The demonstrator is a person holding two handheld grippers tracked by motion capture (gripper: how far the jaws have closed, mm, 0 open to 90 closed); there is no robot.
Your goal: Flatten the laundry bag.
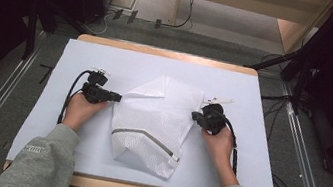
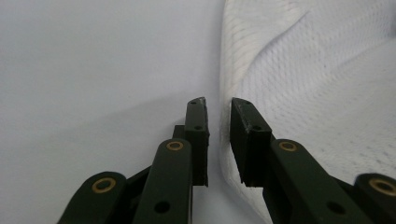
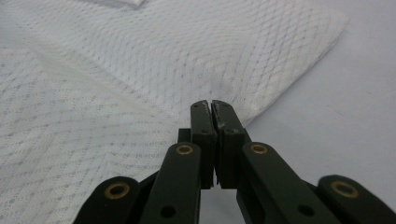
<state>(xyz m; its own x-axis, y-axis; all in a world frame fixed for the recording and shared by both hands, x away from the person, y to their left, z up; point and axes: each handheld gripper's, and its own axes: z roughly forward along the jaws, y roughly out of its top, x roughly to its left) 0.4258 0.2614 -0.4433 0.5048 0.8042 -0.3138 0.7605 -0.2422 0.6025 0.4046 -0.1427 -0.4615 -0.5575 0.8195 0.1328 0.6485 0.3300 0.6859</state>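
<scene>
Left gripper (image 1: 112,97) sits at the left edge of the mesh bag (image 1: 155,122), its jaws a narrow gap apart; the left gripper view shows the bag's (image 2: 317,93) edge running up between and past the right jaw, with nothing yet pinched. Right gripper (image 1: 196,115) has its jaws pressed together at the bag's right edge; in the right gripper view the closed tips (image 3: 213,112) meet the fabric (image 3: 187,60) near a corner, but whether a layer is caught between them cannot be told.

The bag lies crumpled and partly folded at the middle of the white table (image 1: 241,151), its grey zipper band (image 1: 145,136) curving across the near half, and a small white tag (image 1: 219,100) lies just beyond the right gripper.

Risks, as judged from this moment:
- If the left jaws close where they stand, they may catch only the outermost thread of the edge, or miss it, because the fabric lies mostly under one jaw rather than between both.
- If the right gripper holds nothing or only one layer, a pull outward would slip free or peel the layers apart instead of spreading the bag.
- Uneven pulls would drag the whole bag sideways over the smooth surface, since nothing anchors it.
- Mesh may snag on a jaw's corner.
</scene>
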